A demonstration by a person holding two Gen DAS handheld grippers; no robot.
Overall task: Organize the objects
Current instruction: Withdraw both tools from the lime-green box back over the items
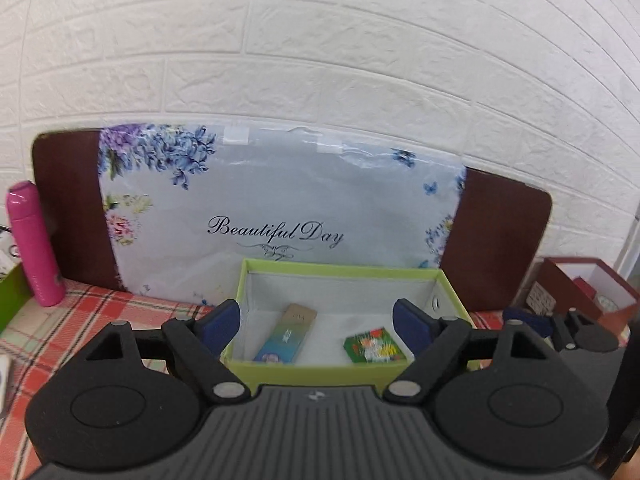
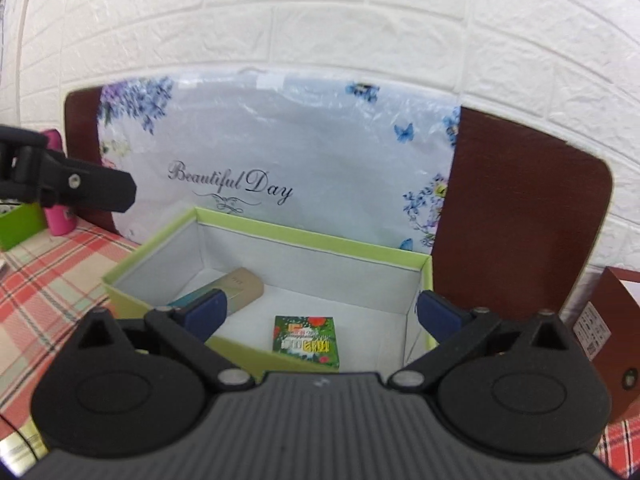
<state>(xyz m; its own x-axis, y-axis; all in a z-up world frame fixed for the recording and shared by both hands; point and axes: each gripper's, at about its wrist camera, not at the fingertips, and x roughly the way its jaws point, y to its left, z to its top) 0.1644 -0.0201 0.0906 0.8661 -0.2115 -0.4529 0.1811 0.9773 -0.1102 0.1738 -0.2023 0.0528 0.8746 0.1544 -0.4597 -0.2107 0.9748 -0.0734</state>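
Lime-green cardboard forms the open rectangular box [image 1: 352, 372] with a pale grey lining, seen at the centre of both wrist views on a red, white and green plaid tablecloth [image 1: 80, 316]. Inside it, a long flat packet in beige and teal [image 1: 286, 334] is seen lying on the floor toward the left, and a small green square packet with a flower print [image 1: 374, 346] toward the right, the two well apart. The left gripper [image 1: 320, 320] is held at the near side of the box with its blue-padded fingers [image 1: 220, 326] spread wide and nothing between them. The right gripper [image 2: 324, 312] is likewise held wide apart and grips nothing. Behind the box a grey floral plastic bag lettered "Beautiful Day" [image 1: 280, 200] is propped against a dark brown board [image 1: 500, 236]. A pink cylindrical bottle [image 1: 34, 244] is seen standing at the left edge.
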